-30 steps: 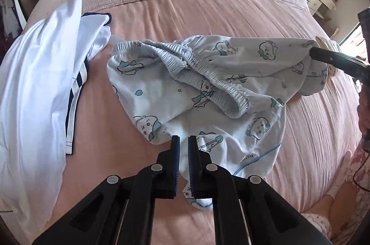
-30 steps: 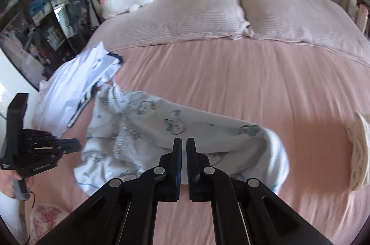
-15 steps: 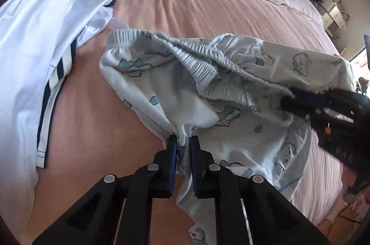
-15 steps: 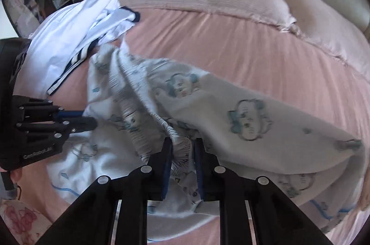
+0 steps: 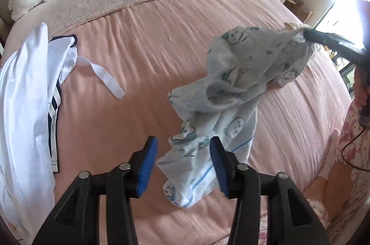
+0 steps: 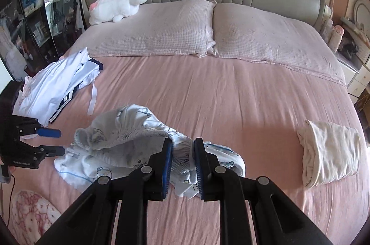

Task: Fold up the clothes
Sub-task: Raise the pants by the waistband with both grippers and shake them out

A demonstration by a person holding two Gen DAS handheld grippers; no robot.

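Pale blue pyjama shorts point(image 6: 120, 129) printed with cartoon animals hang bunched over the pink bed point(image 6: 231, 94). My right gripper point(image 6: 182, 152) is shut on their gathered waistband. In the left wrist view the shorts point(image 5: 233, 83) trail down from the right gripper point(image 5: 305, 33) at the upper right, their lower end resting on the bed. My left gripper point(image 5: 182, 150) stands open just in front of that lower end, holding nothing. From the right wrist view the left gripper point(image 6: 57, 141) is to the left of the shorts and apart from them.
A white garment with navy stripes point(image 5: 30, 92) lies crumpled on the bed's left side, a white strap point(image 5: 104, 76) trailing from it. A folded cream cloth point(image 6: 328, 159) sits at the right. A white plush toy point(image 6: 115, 5) and two pillows point(image 6: 208, 32) lie by the headboard.
My left gripper has let go of the shorts and opened. The right gripper has kept its hold and lifted the shorts up and to the right, off the white garment's side.
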